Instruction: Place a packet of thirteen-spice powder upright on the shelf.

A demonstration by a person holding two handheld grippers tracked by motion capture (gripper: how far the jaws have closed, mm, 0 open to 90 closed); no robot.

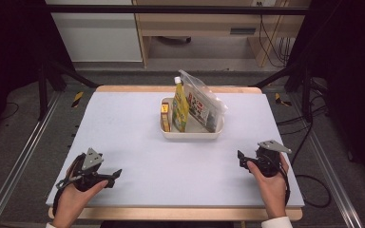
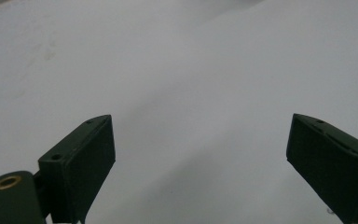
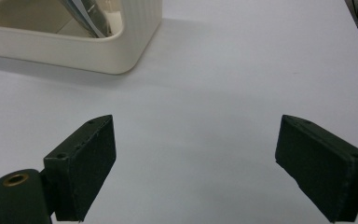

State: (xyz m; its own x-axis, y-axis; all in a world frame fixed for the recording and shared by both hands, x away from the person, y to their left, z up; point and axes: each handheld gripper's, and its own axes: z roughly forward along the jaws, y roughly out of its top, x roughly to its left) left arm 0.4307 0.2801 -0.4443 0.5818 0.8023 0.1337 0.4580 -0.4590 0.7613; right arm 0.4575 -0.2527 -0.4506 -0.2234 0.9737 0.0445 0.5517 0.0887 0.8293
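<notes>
Resting near the front corners of the surface (image 1: pixel 123 123), left tool (image 1: pixel 115 174) and right tool (image 1: pixel 240 156) are both spread and empty; the bin (image 1: pixel 190 134) sits mid-surface toward the far edge, holding a yellow pouch (image 1: pixel 180 107). Judged step: pre-approach; next, advance one tool toward the bin.

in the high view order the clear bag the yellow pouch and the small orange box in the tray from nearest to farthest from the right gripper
From the right gripper:
1. Clear bag, at the tray's right end.
2. Yellow pouch, upright in the middle.
3. Small orange box, at the tray's left end.
</notes>
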